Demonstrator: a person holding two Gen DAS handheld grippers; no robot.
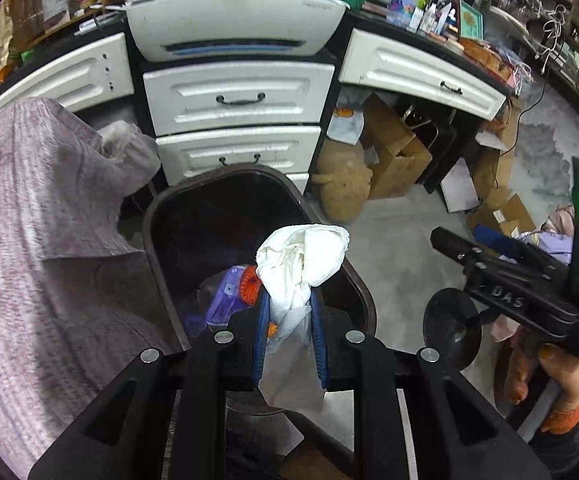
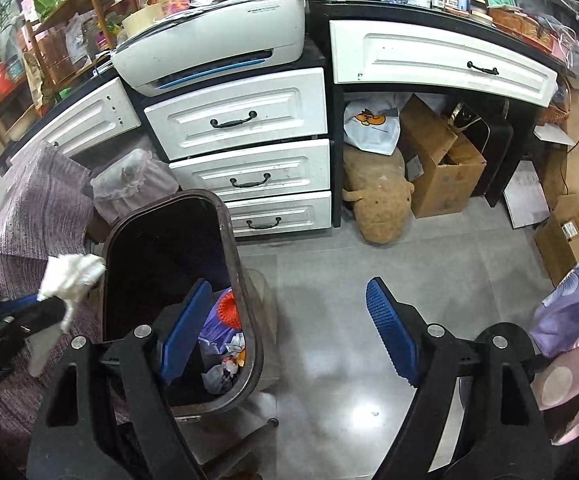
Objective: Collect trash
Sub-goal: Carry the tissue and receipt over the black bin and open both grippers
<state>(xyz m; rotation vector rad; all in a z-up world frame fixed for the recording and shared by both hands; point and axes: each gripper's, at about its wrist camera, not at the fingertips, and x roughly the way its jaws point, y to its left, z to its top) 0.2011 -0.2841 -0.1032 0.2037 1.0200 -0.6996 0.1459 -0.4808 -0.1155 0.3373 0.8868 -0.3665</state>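
While left gripper (image 1: 289,320) pinches crumpled white tissue (image 1: 303,262) at frame centre, above dark oval trash bin (image 1: 161,216), right gripper (image 2: 289,332) waits lower frame, fingers wide apart, empty. Best release: centre tissue over bin opening, then part fingers fully.

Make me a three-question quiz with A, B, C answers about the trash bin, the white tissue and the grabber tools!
1. Where is the white tissue?
A. On the printer
B. Pinched in the left tool, over the trash bin
C. Inside a drawer

2. What colour are the tool pads?
A. Blue
B. Red
C. Yellow

3. How is the right tool?
A. Shut on a bottle
B. Shut on the tissue
C. Open, holding nothing

Answers:
1 B, the tissue sits between the left tool's pads with the bin's dark opening behind it.
2 A, both wrist views show blue ribbed pads.
3 C, its pads stand wide apart with bare floor between.
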